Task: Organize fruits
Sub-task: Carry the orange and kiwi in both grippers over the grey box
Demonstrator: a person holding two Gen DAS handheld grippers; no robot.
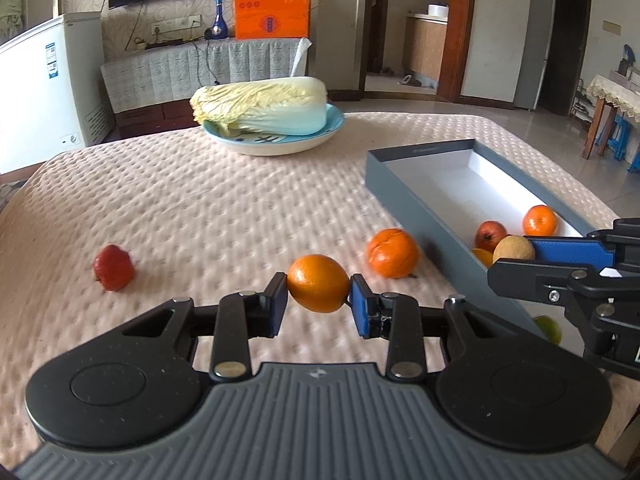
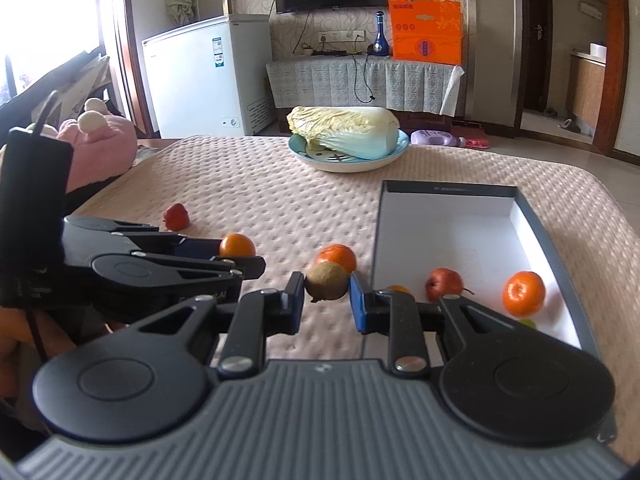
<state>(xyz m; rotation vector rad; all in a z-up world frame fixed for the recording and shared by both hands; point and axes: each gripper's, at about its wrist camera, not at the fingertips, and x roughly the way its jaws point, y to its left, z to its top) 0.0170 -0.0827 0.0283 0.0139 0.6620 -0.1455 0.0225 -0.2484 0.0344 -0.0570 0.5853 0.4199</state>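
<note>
Two low wrist views across the quilted beige table (image 1: 200, 184)

Each looks forward past its own tongs from close above the cloth; both share the pale cabbage on a blue plate (image 1: 264, 110) (image 2: 344, 132) ahead and the grey open box (image 1: 404, 184) (image 2: 448, 190) rightward.

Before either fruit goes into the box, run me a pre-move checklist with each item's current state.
1. Left gripper jaws shut on the orange: ok.
2. Right gripper jaws shut on the kiwi: ok.
3. Free floor in the grey box beyond its fruit: ok.
4. Loose mandarin clear of the box wall: ok.
5. Grip firmness: cannot tell.
6. Red fruit remains on the table: not ok.
</note>
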